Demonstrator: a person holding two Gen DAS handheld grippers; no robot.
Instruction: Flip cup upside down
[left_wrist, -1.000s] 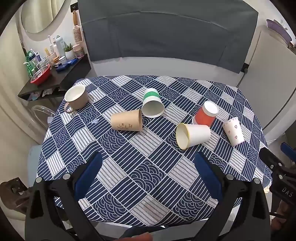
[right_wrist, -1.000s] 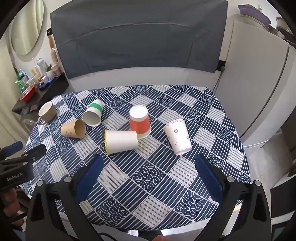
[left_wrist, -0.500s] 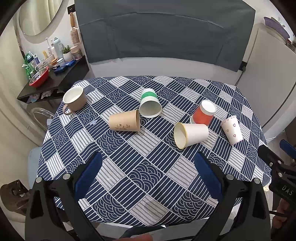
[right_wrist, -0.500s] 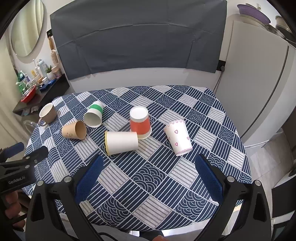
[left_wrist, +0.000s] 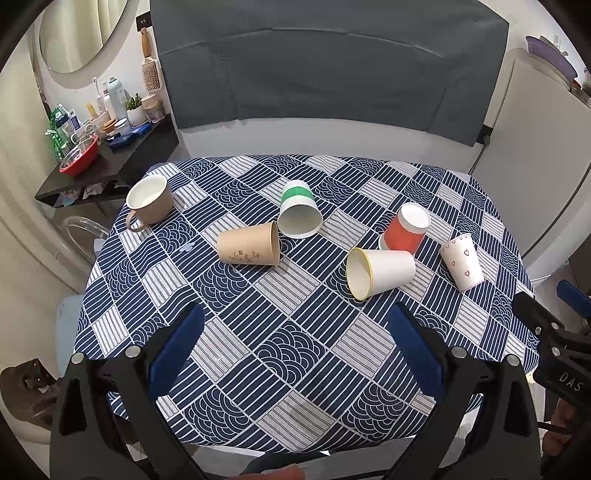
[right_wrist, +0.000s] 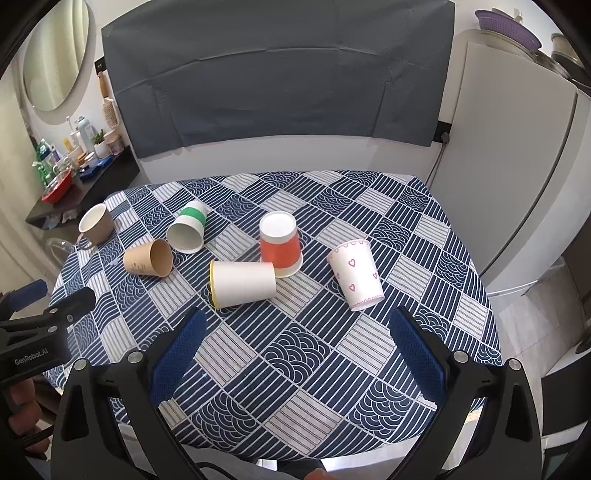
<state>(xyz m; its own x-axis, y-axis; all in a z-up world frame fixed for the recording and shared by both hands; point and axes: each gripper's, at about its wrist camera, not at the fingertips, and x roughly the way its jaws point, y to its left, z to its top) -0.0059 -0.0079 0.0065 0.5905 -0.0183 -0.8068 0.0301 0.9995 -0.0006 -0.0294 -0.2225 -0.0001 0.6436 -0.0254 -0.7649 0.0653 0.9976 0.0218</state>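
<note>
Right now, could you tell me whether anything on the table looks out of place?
Three paper cups lie tipped on their sides: the brown kraft cup, the green-banded white cup and the plain white yellow-rimmed cup. The red cup leans rather than standing square. No spill is visible.

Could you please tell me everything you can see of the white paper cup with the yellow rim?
The white paper cup with the yellow rim lies on its side on the blue-and-white patterned tablecloth. Its open mouth, cream inside, faces the left gripper's side. It looks plain, undented and empty. Its base end rests against or just beside the upside-down orange paper cup. Neither gripper touches it.
</note>
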